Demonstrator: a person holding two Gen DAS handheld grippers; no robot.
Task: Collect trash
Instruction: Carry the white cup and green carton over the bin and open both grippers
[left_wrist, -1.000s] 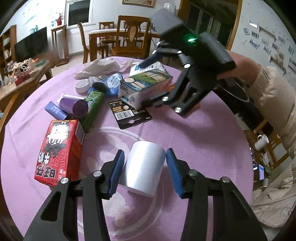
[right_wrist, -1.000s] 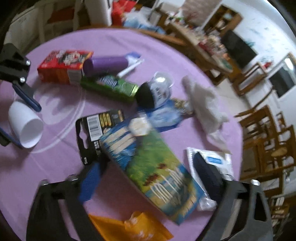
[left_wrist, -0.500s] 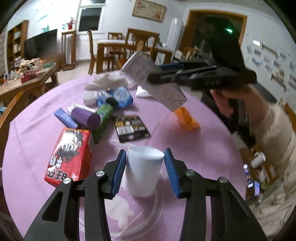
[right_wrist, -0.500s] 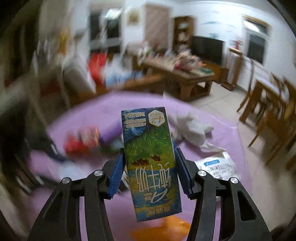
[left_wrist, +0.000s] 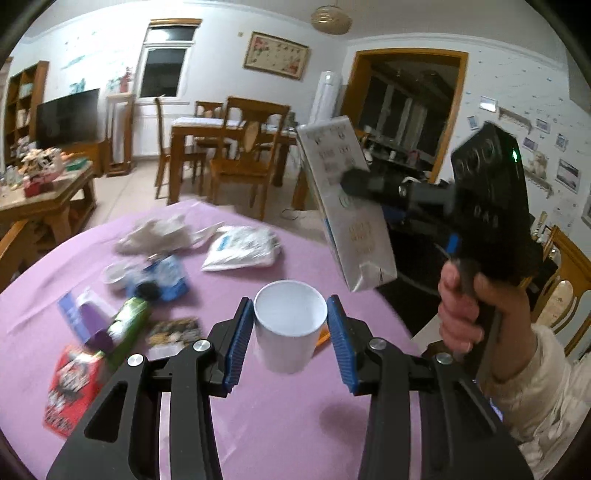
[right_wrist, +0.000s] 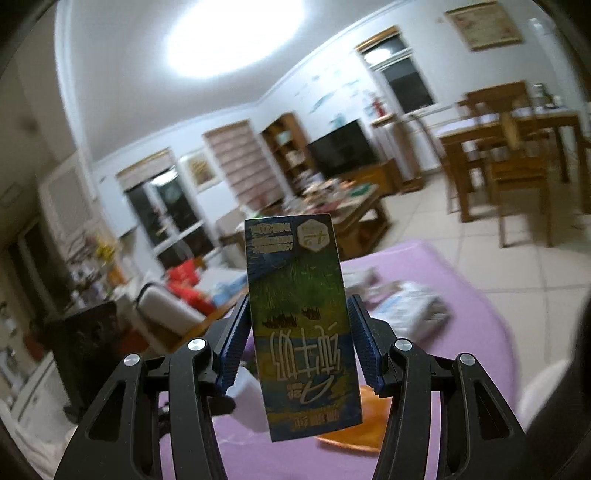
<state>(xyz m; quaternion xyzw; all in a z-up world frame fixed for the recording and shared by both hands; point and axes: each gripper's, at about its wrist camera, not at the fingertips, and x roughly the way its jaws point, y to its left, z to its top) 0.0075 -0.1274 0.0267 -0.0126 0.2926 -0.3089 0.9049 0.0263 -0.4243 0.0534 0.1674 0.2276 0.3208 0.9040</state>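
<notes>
left gripper (left_wrist: 290, 326) pinches the white paper cup (left_wrist: 290, 325) mid-wall, lifted over the purple table (left_wrist: 288, 424); light, crushable, so squeeze gently. right gripper (right_wrist: 298, 345) clamps the milk carton (right_wrist: 301, 325) at its flat sides, at 2 o'clock of the cup; stiff, likely light

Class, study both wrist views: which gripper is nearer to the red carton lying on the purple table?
Left. The left gripper, holding the white cup, hangs just beside the red carton; the right gripper holds the milk carton well above the table.

White cup (left_wrist: 290, 325), blue-and-green grass-printed carton (right_wrist: 299, 317), lilac tablecloth (left_wrist: 295, 424), red box (left_wrist: 70, 391).
</notes>
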